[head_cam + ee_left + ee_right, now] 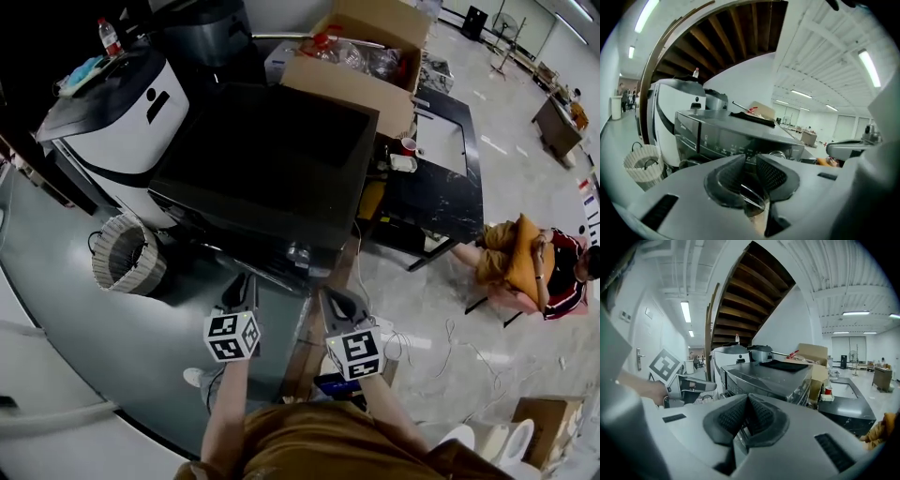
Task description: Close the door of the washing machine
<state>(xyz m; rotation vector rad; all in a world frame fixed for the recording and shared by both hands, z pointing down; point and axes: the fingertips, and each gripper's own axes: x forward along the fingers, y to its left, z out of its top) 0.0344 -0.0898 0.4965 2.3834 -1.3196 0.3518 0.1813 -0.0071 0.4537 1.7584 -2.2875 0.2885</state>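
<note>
The dark grey washing machine (272, 159) stands in the middle of the head view, seen from above. Its control panel (731, 140) faces me in the left gripper view, and its top and front corner (768, 373) show in the right gripper view. The door is hidden below the gripper bodies, so I cannot tell how it stands. My left gripper (241, 281) (751, 159) hangs just before the machine's front, its pads a narrow gap apart with nothing between them. My right gripper (330, 298) (746, 401) is beside it to the right, pads together and empty.
A white appliance (122, 122) stands left of the machine, with a wicker basket (127, 255) on the floor before it. Behind is an open cardboard box (361, 56). A black counter with a sink (450, 159) is to the right, and a person (534, 262) sits beyond it.
</note>
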